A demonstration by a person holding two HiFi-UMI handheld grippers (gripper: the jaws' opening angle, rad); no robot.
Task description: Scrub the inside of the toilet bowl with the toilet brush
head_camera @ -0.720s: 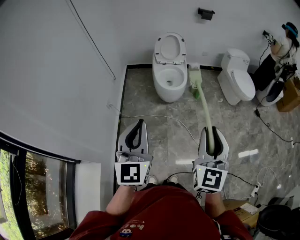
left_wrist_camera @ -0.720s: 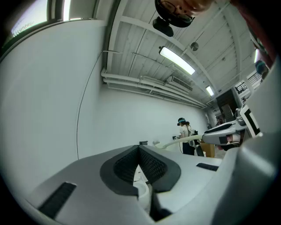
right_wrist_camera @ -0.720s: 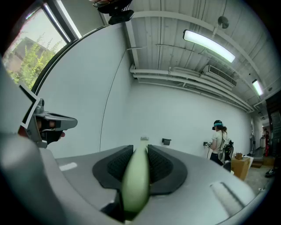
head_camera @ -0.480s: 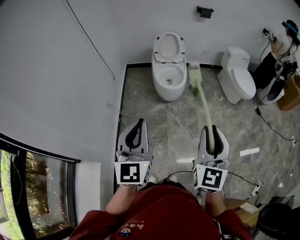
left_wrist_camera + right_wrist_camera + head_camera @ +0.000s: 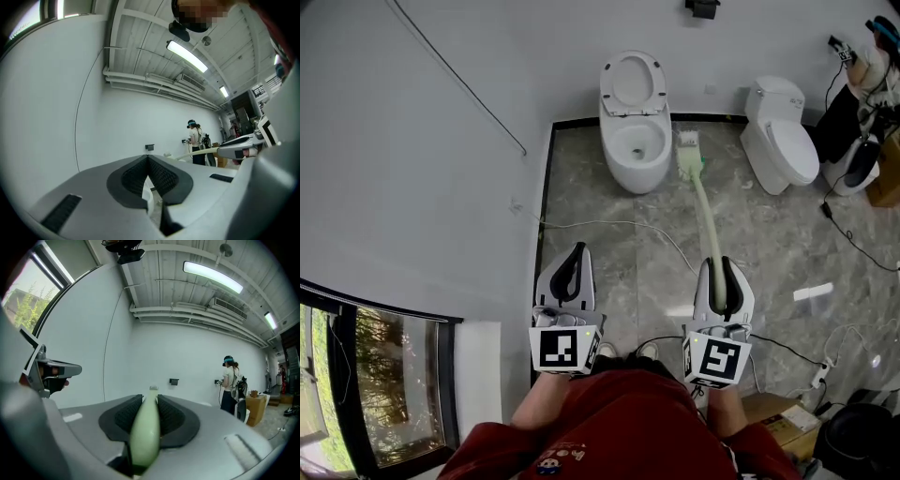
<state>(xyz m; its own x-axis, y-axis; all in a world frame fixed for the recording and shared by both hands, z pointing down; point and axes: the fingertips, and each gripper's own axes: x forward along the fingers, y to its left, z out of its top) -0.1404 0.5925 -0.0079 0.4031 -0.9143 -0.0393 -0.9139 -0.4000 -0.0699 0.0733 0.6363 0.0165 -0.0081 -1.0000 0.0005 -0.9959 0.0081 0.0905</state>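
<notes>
Upper centre of the head view: toilet bowl [image 5: 637,150], white, seat and lid raised against the wall, standing on grey marbled floor [image 5: 609,272]. Just right of the bowl: toilet brush [image 5: 703,211], pale green, bristle head beside the bowl's outer wall, not inside it; long handle running down the frame into the right gripper. Lower right of centre: right gripper [image 5: 719,264], jaws clamped on the brush handle, which fills the gap between the pads in the right gripper view. Lower left of centre: left gripper [image 5: 578,247], jaws closed together at the tips, nothing between them. Upper right: second toilet [image 5: 783,141], lid down, well apart from the brush. Left half of the frame: white wall [image 5: 412,187]; thin cable [image 5: 609,223] trailing across the floor from the wall. Lower left corner: window [image 5: 384,394], greenery outside
</notes>
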